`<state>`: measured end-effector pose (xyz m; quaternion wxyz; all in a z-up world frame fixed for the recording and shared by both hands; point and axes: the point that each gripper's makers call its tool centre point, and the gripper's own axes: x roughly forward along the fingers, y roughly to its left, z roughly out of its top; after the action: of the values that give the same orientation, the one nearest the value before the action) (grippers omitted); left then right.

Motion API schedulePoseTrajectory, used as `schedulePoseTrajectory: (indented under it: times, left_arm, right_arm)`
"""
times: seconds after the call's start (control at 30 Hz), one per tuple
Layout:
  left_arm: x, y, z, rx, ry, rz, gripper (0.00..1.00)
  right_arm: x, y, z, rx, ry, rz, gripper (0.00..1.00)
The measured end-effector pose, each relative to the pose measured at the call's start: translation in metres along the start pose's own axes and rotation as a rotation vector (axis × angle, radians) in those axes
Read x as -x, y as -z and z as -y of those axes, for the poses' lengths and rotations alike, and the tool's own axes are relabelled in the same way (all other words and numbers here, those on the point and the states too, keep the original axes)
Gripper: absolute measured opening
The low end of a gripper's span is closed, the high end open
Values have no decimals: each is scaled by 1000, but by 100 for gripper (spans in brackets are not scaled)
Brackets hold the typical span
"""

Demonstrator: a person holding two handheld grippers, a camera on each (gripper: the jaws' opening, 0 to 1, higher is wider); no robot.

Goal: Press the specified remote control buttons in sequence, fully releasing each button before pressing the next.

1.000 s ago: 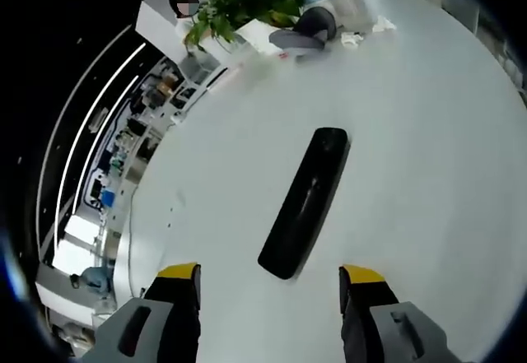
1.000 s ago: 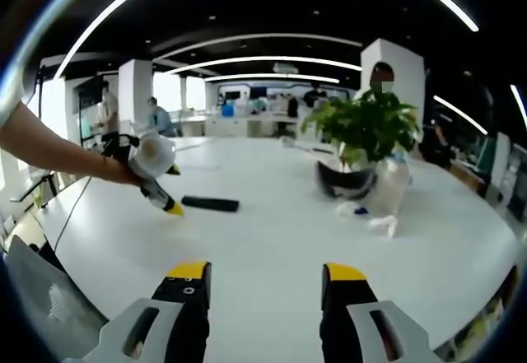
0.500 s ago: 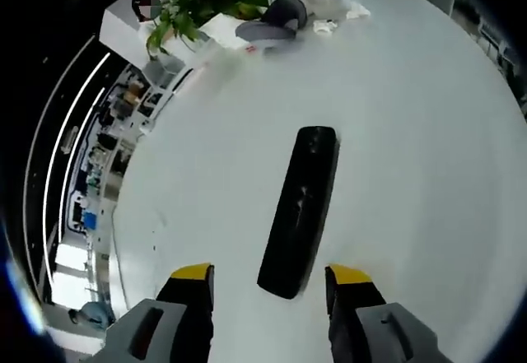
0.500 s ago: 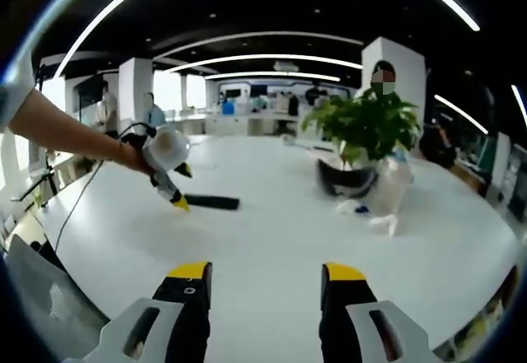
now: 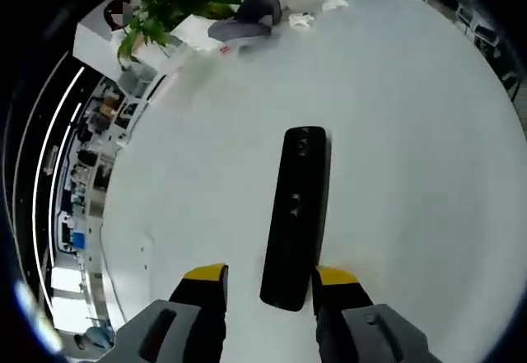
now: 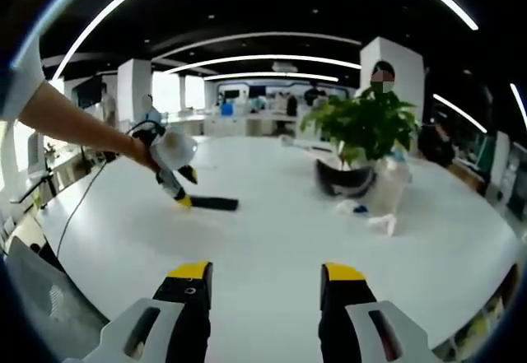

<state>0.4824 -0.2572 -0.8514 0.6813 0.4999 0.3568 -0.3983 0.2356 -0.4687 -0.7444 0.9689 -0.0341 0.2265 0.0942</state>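
- Remote control (image 5: 296,215): black plastic, glossy top face catching soft reflections; small buttons at the far end look slightly raised.
- Table (image 5: 412,132): white, smooth, satin sheen, diffuse highlights from the ceiling strips.
- Left gripper (image 5: 270,285): jaws of matt black plastic with yellow tip caps; grey matt housing behind them.
- Right gripper (image 6: 265,274): same finish, yellow caps over black, grey matt plastic body.
- Plant (image 6: 362,124): green leaves, lightly glossy; its pot (image 6: 344,180) looks dark and smooth.
- Crumpled white paper or tissue (image 6: 383,223) near the pot; material uncertain.
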Motion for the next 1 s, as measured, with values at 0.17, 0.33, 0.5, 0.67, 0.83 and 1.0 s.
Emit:
schedulePoseTrajectory:
  times: [0.17, 0.33, 0.5, 0.67, 0.83, 1.0]
  left_arm:
    - [-2, 1, 1, 29, 81, 0, 41]
    - [-4, 3, 4, 95, 179, 1, 40]
    - [-6, 3, 4, 93, 252, 2, 39]
    - [-8, 3, 6, 102, 312, -22, 36]
    - [-8, 6, 9, 170, 370, -35, 33]
    - [-7, 6, 12, 119, 381, -48, 33]
  right_arm:
    - [0, 2, 0, 1, 2, -13, 50]
    - [0, 4, 0, 1, 0, -20, 49]
    - [2, 2, 1, -2, 4, -9, 48]
    - [2, 3, 1, 1, 10, -14, 47]
    - [2, 2, 2, 2, 14, -12, 47]
    - [3, 2, 2, 1, 16, -5, 46]
